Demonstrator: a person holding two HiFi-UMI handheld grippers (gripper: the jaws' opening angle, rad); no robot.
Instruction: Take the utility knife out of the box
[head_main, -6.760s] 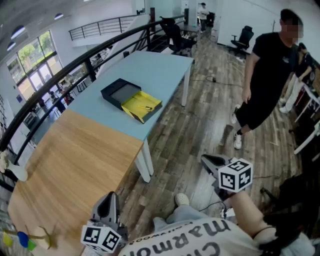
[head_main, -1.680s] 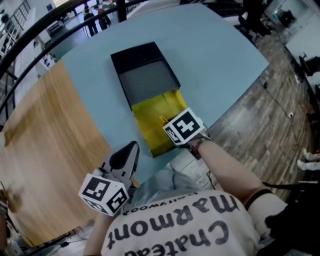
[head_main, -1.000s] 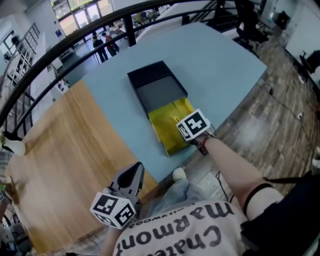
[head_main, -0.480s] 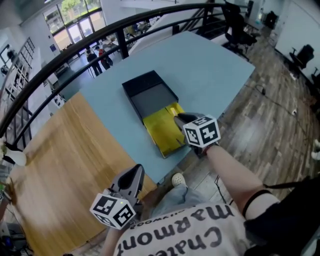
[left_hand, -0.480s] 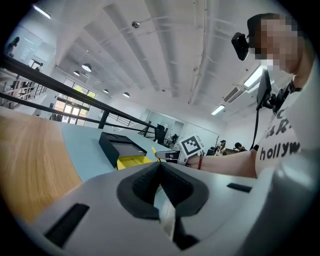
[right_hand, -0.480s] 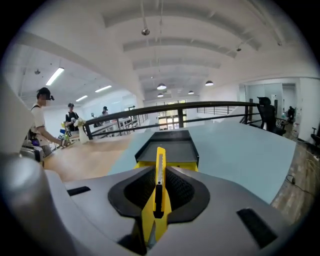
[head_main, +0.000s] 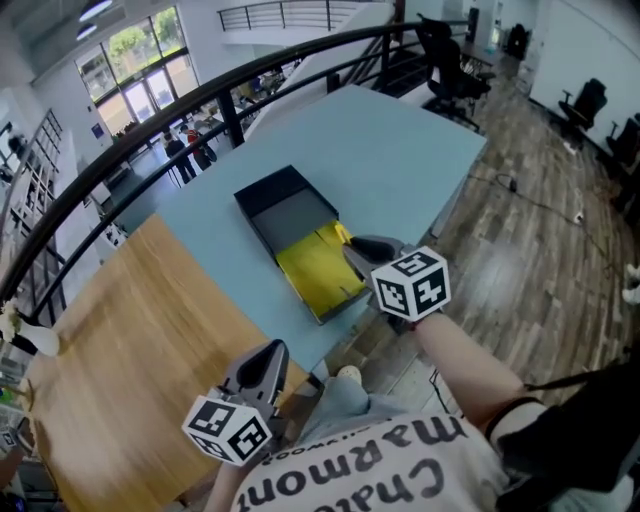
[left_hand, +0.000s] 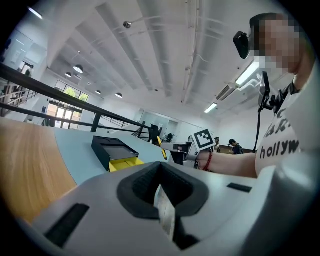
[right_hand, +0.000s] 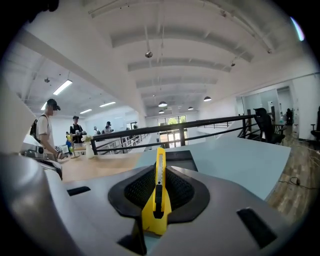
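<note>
Right gripper view | my right gripper (right_hand: 158, 172) jaws pinched utility knife (right_hand: 159, 202), long axis along jaws | box (head_main: 285, 208) sat just ahead | left gripper (left_hand: 160, 185) jaws shut, empty, farther

The pale blue table (head_main: 400, 150) bears one open box (head_main: 305, 258), black part adjoining yellow, near its edge.

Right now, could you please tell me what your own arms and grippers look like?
Both the left gripper and the right gripper are light grey moulded shells with black ribbed pads, each carrying a white cube printed with black square markers. The right forearm is bare; a red bead bracelet circles its wrist, and the shirt is white with dark lettering.
</note>
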